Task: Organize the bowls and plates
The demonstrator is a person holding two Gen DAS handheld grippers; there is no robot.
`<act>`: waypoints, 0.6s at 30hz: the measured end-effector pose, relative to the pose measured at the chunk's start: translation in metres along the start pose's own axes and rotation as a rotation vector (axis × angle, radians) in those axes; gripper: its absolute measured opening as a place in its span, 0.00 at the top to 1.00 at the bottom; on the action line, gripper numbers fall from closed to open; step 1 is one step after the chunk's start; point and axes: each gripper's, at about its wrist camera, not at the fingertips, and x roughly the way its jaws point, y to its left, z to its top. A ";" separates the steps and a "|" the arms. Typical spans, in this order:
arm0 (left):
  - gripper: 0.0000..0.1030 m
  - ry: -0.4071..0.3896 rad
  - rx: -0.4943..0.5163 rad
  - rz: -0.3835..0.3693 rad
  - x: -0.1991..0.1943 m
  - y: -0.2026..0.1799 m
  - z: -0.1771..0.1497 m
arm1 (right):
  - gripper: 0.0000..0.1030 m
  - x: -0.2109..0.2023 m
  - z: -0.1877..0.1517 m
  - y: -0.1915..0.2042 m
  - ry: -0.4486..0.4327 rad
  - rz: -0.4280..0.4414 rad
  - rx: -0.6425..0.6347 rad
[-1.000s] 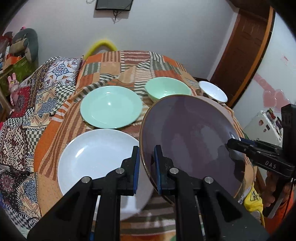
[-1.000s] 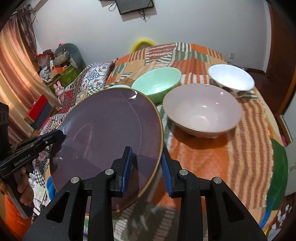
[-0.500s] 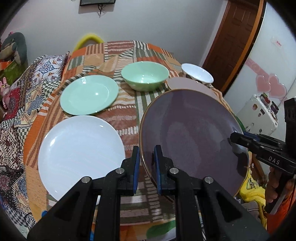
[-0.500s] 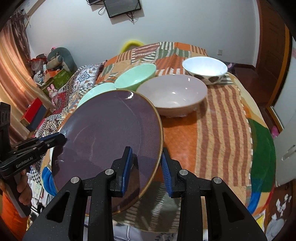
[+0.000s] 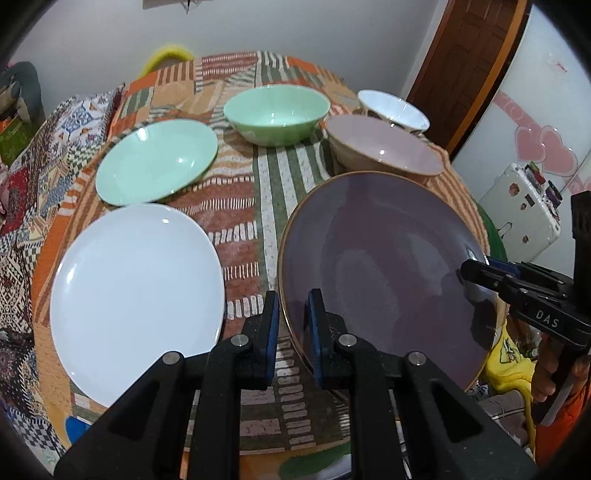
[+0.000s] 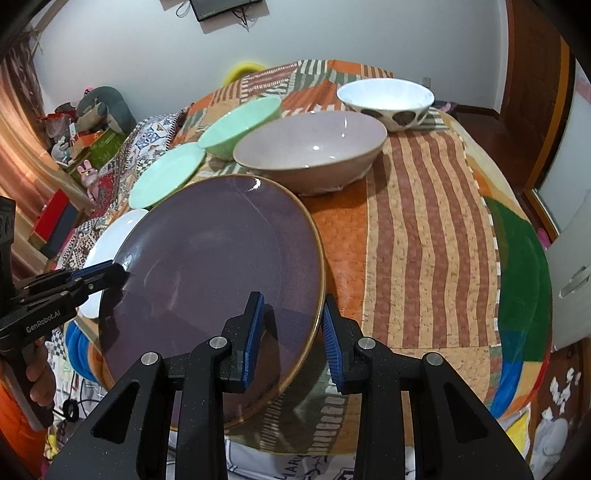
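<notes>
Since a second ago the purple plate (image 5: 384,273) has been pulled back from the bowls, and more of the tabletop (image 6: 428,236) shows.
Left gripper (image 5: 291,325) and right gripper (image 6: 291,332) each clamp its near rim, fingers narrow; it hangs tilted at 3 o'clock of the white plate (image 5: 136,295), likely its stacking spot, so next lower it level.

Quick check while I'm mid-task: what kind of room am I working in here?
Most likely a lived-in room in a home, perhaps a bedroom. A patchwork cloth covers the surface under the dishes, stuffed toys sit along the wall, and a screen hangs on it.
</notes>
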 end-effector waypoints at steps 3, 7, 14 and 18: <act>0.86 0.026 -0.001 0.011 0.011 -0.001 0.000 | 0.72 0.005 -0.001 -0.003 0.011 -0.004 0.005; 0.86 0.043 -0.007 0.002 0.020 -0.001 0.001 | 0.72 0.012 0.000 -0.006 0.027 -0.008 0.012; 0.86 0.062 -0.037 -0.022 0.030 0.007 0.002 | 0.72 0.018 0.000 -0.004 0.026 -0.024 -0.010; 0.86 0.058 -0.034 -0.029 0.029 0.006 0.002 | 0.71 0.022 -0.002 -0.008 0.041 0.002 -0.002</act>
